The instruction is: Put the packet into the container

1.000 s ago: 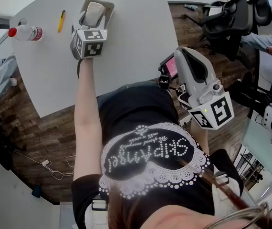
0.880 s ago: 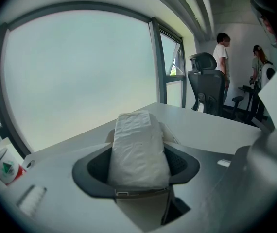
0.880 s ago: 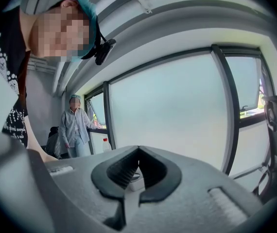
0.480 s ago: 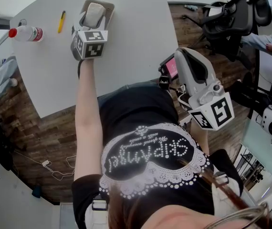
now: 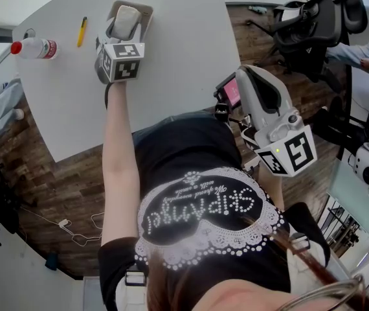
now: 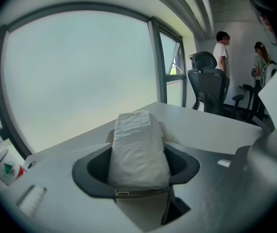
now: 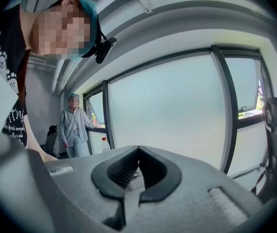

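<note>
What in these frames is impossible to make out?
Container: the head view shows only its rim. The packet and the jaws cover the inside, so it is unclear whether the packet rests on the bottom.
Container, left gripper view: almost wholly hidden behind the packet.
Bottle: its label is too small to read in the head view.
White thing, right gripper view: mostly hidden behind the shut jaws, so it cannot be identified.
</note>
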The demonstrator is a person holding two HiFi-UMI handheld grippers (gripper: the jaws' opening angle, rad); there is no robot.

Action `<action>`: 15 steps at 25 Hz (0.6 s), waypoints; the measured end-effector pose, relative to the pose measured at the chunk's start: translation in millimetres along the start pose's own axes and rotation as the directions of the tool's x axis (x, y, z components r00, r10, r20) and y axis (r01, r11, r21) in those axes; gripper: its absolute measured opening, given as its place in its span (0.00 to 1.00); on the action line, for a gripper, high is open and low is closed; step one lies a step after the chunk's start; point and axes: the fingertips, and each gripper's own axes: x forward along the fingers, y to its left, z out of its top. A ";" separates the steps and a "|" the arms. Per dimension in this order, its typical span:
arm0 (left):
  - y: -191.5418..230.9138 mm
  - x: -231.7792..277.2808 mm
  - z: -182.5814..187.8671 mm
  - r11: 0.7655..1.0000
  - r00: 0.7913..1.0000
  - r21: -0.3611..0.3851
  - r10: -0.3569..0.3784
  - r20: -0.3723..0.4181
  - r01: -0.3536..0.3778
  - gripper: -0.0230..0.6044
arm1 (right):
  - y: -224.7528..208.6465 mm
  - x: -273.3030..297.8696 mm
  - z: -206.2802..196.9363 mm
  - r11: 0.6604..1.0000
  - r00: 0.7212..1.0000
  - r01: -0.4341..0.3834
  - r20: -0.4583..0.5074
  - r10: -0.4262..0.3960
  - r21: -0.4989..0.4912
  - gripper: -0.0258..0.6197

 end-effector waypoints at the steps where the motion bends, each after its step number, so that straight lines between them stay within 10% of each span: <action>1: -0.1 0.0 0.0 1.000 1.000 0.001 0.001 0.000 -0.001 0.47 | -0.3 0.0 0.1 1.000 1.000 0.001 0.000 -0.001 0.001 0.04; 15: -0.4 -0.4 -0.7 1.000 1.000 0.003 0.010 -0.001 -0.010 0.47 | -4.3 -2.1 -3.4 1.000 1.000 0.010 -0.011 -0.010 -0.014 0.04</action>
